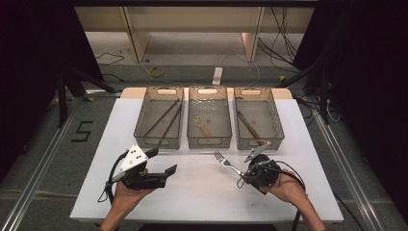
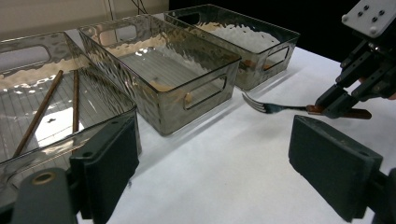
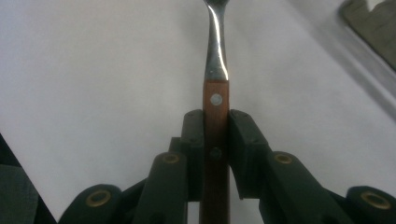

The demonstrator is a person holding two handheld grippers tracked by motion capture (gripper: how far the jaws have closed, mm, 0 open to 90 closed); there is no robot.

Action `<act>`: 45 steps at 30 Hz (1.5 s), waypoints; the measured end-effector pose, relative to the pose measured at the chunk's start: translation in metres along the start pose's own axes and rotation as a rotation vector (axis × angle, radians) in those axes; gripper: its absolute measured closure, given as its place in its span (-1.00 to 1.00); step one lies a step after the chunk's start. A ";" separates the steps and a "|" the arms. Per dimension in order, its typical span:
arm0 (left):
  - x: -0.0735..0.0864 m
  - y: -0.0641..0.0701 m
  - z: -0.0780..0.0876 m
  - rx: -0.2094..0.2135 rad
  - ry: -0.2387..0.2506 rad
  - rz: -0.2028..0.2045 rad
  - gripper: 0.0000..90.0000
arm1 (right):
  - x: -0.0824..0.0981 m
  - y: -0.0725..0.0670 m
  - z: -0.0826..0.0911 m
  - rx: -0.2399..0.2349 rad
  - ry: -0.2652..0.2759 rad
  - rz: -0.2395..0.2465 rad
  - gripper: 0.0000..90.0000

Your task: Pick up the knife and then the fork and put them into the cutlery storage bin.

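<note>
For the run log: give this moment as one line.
right gripper: shut on fork, wooden handle clamped, above table | left gripper: open, empty | middle bin: ahead of fork

Fork (image 1: pixel 226 162) with steel tines and neck and a riveted brown wooden handle, being held by the handle clear of the white table (image 1: pixel 192 202), lying near level, tines pointing toward the far left corner, hovering right of centre, nearer the front edge
</note>
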State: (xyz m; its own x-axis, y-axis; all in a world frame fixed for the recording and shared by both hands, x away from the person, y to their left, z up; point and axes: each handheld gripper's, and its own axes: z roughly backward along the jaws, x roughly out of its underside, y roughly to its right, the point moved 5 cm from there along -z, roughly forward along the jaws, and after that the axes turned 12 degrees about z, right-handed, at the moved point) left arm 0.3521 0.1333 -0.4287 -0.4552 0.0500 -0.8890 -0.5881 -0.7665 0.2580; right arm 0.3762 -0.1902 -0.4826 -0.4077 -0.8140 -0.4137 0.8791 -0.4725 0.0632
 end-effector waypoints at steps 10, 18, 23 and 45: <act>0.000 0.000 0.000 0.001 0.002 0.001 -0.66 | -0.002 0.013 0.011 0.027 0.070 -0.038 0.71; 0.000 0.000 0.000 0.002 0.002 0.002 -0.66 | -0.005 0.020 0.019 0.031 0.121 -0.063 0.71; 0.000 0.000 0.000 0.001 0.002 0.001 -0.66 | -0.006 0.024 0.024 0.037 0.145 -0.071 0.71; -0.001 -0.001 0.000 -0.003 0.006 0.007 -0.66 | -0.013 0.050 0.039 0.092 0.208 -0.118 0.71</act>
State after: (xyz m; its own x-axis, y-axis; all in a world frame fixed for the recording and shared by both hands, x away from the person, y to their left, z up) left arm 0.3528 0.1343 -0.4284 -0.4556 0.0407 -0.8893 -0.5826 -0.7689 0.2633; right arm 0.4160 -0.2168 -0.4390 -0.4385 -0.6689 -0.6002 0.7983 -0.5967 0.0817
